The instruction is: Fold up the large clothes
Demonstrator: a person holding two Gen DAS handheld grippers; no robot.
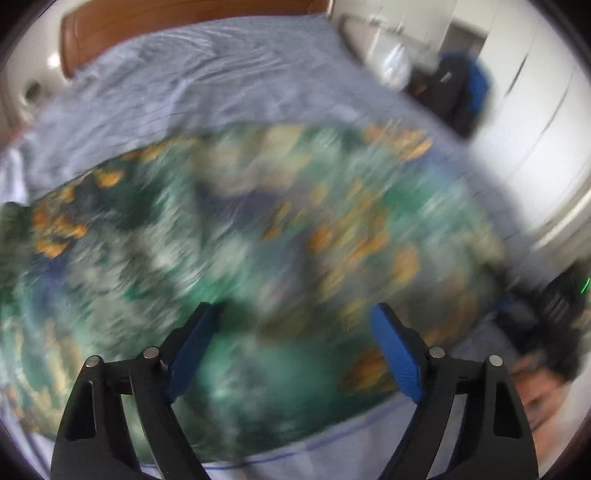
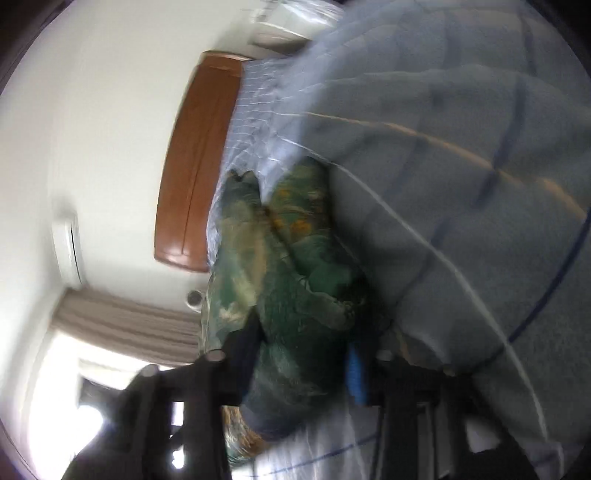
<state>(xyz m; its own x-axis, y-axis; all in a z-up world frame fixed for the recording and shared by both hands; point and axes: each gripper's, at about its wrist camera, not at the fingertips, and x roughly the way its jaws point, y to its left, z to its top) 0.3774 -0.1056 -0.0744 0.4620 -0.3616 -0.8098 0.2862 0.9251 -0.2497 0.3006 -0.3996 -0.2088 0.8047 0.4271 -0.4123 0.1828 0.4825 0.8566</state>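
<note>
A large green garment point(image 1: 236, 258) with orange and cream print lies spread on a light blue bed sheet point(image 1: 207, 85). My left gripper point(image 1: 295, 314) is open above its near part, with nothing between the blue pads point(image 1: 399, 354). In the right wrist view my right gripper point(image 2: 303, 354) is shut on a bunched fold of the same green garment point(image 2: 288, 288), lifted beside the blue sheet point(image 2: 461, 184). Both views are blurred by motion.
A brown wooden headboard point(image 1: 155, 22) stands at the far end of the bed and shows in the right wrist view point(image 2: 195, 158). White wardrobe doors point(image 1: 535, 110) and a dark chair with bags point(image 1: 454, 92) stand at the right. A curtain point(image 2: 125, 321) hangs by a bright window.
</note>
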